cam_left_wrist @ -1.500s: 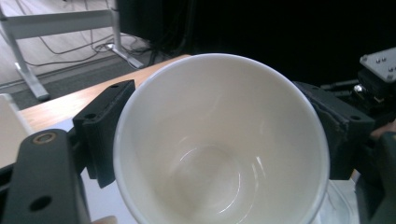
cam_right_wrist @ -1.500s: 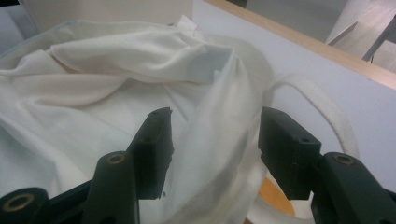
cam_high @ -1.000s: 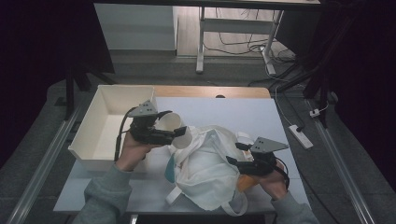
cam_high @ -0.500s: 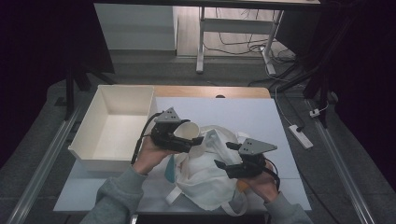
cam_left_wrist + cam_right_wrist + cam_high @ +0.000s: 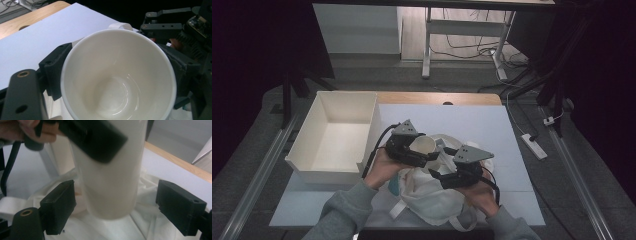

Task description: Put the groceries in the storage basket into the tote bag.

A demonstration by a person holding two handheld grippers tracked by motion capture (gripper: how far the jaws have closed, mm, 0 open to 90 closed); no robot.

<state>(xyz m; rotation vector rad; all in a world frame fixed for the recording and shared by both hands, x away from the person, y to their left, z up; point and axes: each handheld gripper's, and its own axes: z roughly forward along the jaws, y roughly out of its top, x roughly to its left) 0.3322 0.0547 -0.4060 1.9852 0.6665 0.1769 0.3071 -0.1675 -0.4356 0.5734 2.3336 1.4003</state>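
Since the earlier frame your left gripper (image 5: 428,156) has carried the glossy white ceramic mug (image 5: 424,146) rightward, over the crumpled white cloth bag (image 5: 432,197). It's clamped on the mug. Your right gripper (image 5: 115,207), jaws just opened, straddles it untouched. Centre the pads before closing. The left gripper view shows its empty interior; the right gripper view shows its outer wall.

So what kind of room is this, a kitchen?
Probably not; it looks like a lab or workshop set up for recording. The table has a plain white sheet on top, cables and a power strip lie on the floor, and everything around is dark.
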